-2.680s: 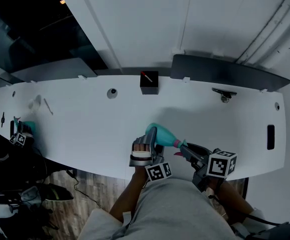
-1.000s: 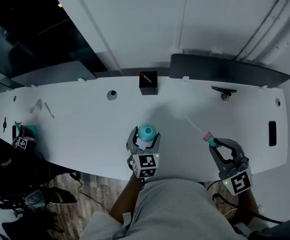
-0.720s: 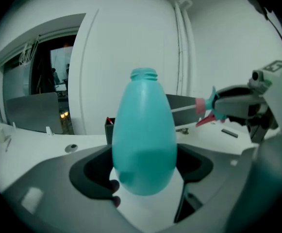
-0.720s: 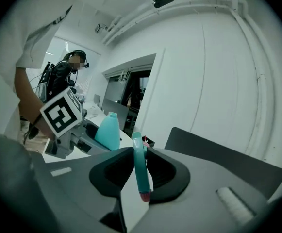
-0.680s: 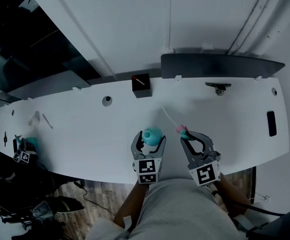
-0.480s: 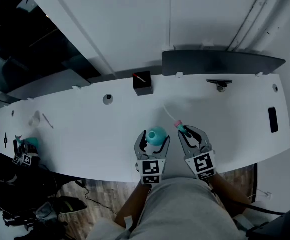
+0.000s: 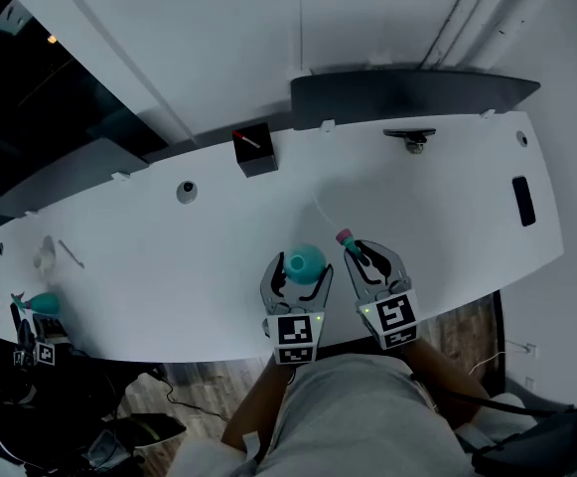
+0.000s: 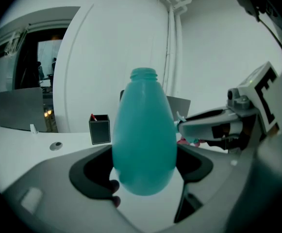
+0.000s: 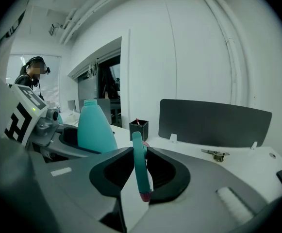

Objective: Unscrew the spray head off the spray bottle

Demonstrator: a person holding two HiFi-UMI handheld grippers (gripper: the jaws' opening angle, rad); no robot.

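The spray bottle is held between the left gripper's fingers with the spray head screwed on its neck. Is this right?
No. The spray bottle is held between the fingers of the left gripper, but its neck is bare, as the left gripper view shows. The spray head is off, held by the right gripper.

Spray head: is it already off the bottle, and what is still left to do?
Done: the bottle shows a bare open neck with no head on it. In hand: the left hand-held gripper grips the bottle, and the right hand-held gripper grips the separated spray head, its dip tube out of the bottle. Left: no unscrewing; probably only setting both parts down on the table.
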